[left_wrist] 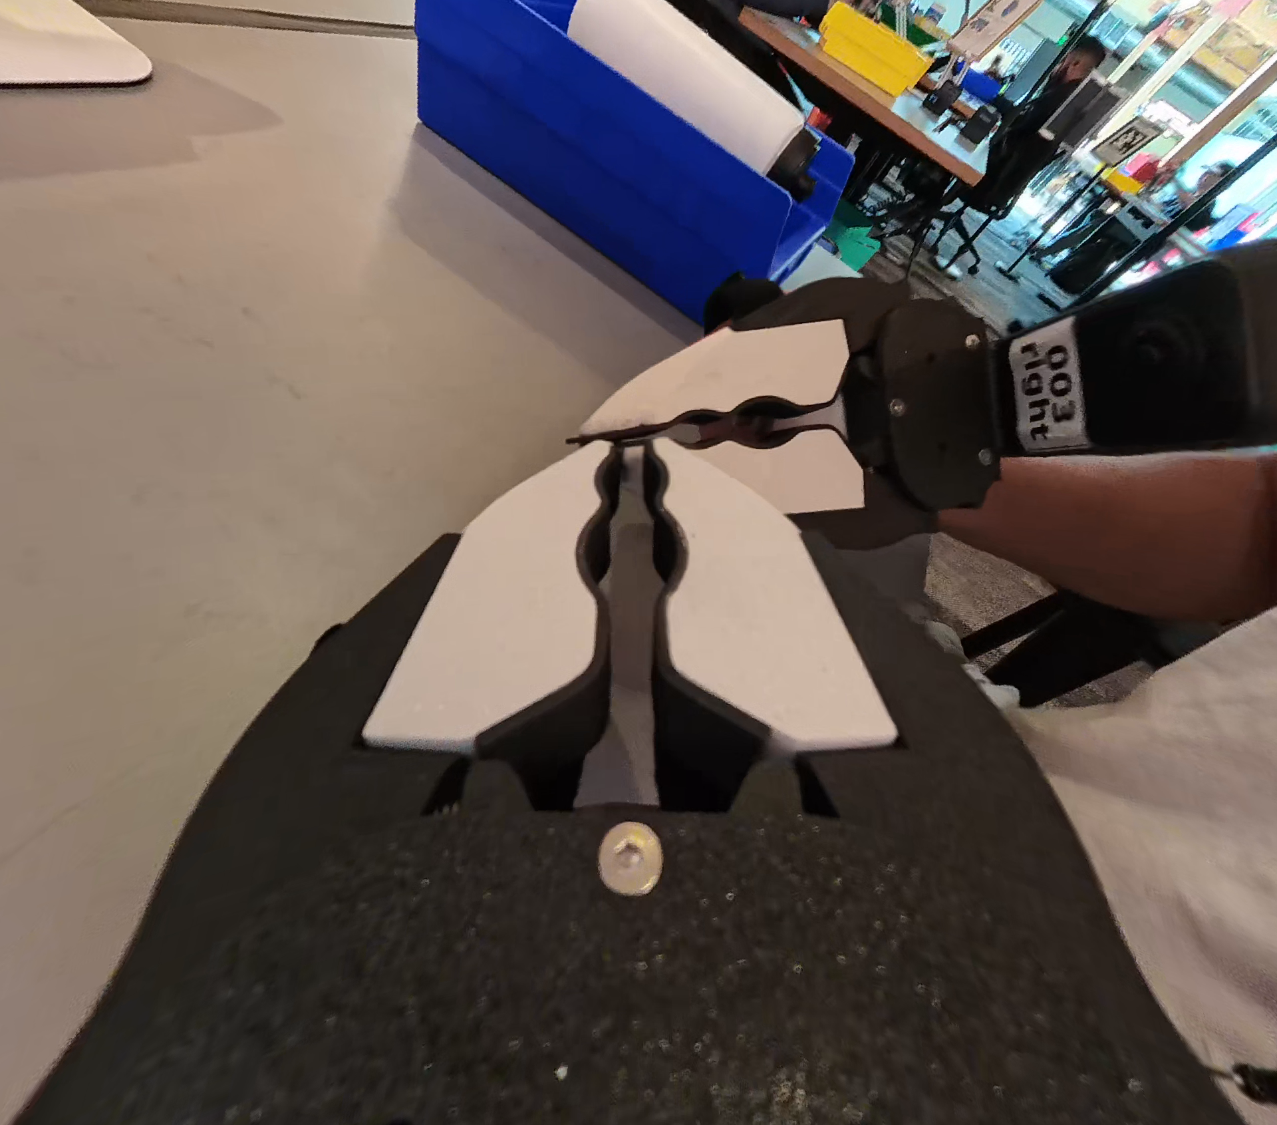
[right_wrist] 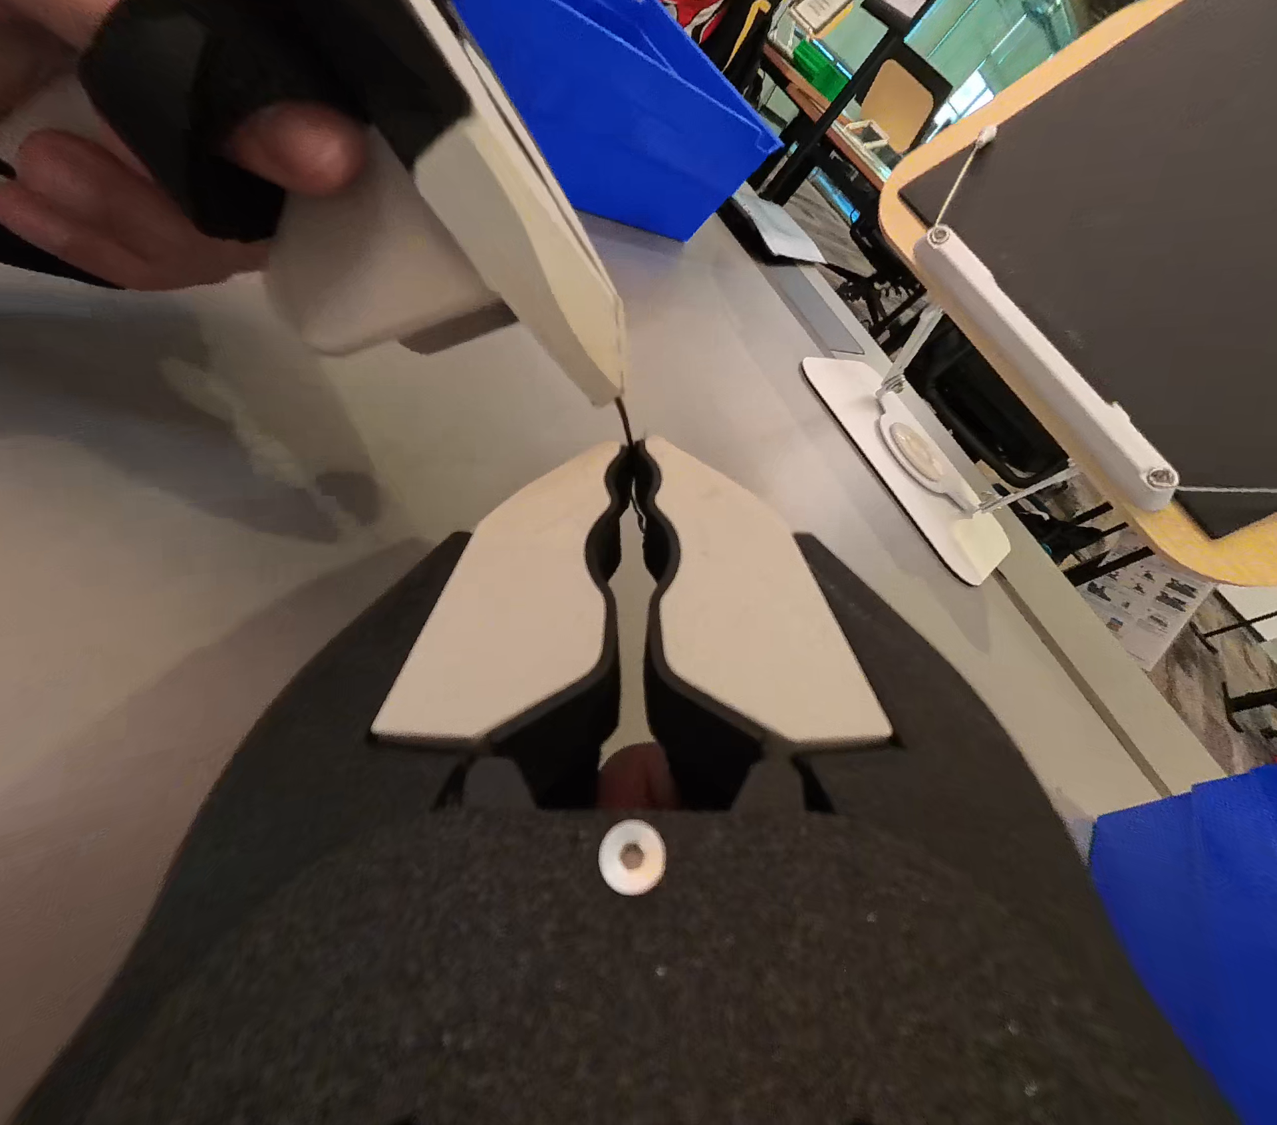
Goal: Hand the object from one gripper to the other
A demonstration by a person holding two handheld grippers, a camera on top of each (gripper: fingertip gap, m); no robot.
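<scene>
The object is a thin black strip (left_wrist: 622,434), hard to make out in detail. My right gripper (right_wrist: 632,450) is shut on it, and the strip (right_wrist: 625,421) sticks out past its tips. In the left wrist view the right gripper (left_wrist: 625,434) comes in from the right, held by a hand. My left gripper (left_wrist: 630,452) has its jaws a narrow slit apart, with the grey table showing through. Its tips sit right at the strip's free end. In the right wrist view the left gripper (right_wrist: 611,387) comes down from the upper left and meets the strip's end.
A blue bin (left_wrist: 587,138) holding a white roll (left_wrist: 677,62) stands on the grey table (left_wrist: 242,366) behind the grippers; the bin also shows in the right wrist view (right_wrist: 587,76). A white pad (right_wrist: 891,449) and a black board with a wooden rim (right_wrist: 1105,179) are at the right, by the table's edge. Less than 4 cm separates the two grippers' tips.
</scene>
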